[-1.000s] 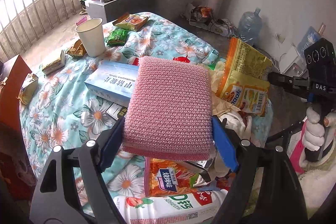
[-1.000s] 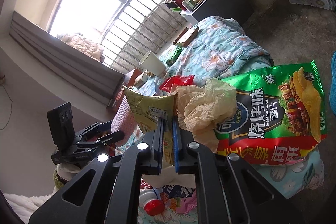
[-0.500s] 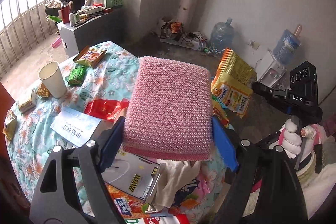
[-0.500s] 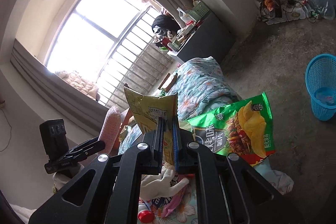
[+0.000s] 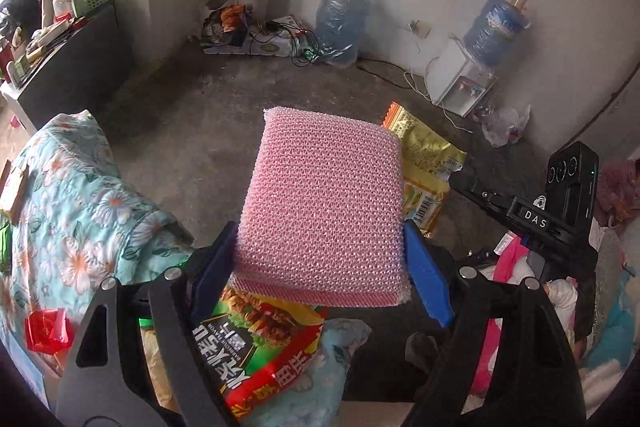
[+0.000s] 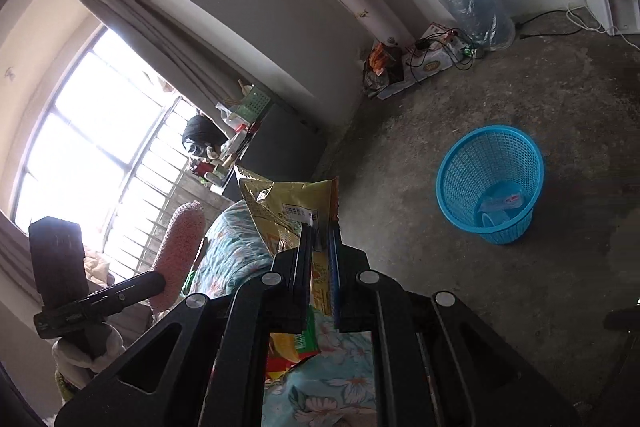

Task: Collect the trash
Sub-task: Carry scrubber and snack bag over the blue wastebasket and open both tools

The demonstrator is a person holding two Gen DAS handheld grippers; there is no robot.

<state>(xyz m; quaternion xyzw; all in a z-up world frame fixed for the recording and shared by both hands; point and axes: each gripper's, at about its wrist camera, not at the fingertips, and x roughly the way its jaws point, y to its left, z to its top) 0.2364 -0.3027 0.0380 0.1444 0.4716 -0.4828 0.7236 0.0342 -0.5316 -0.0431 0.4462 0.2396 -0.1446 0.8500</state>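
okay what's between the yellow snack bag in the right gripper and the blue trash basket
Only bare concrete floor. The right wrist view shows nothing lying between the yellow snack bag in the right gripper and the blue basket.

The white label on the right gripper (image 5: 532, 215), seen in the left wrist view, reads "DAS". The green chip bag (image 5: 256, 347) lying under the left gripper (image 5: 320, 267) carries large Chinese characters in white and yellow, inverted in this view, with a small line of Latin text reading "BARBECUE FLAVOR". The yellow snack packet (image 5: 424, 163) shows a barcode and fine print, and in the right wrist view its white label is too small to read.
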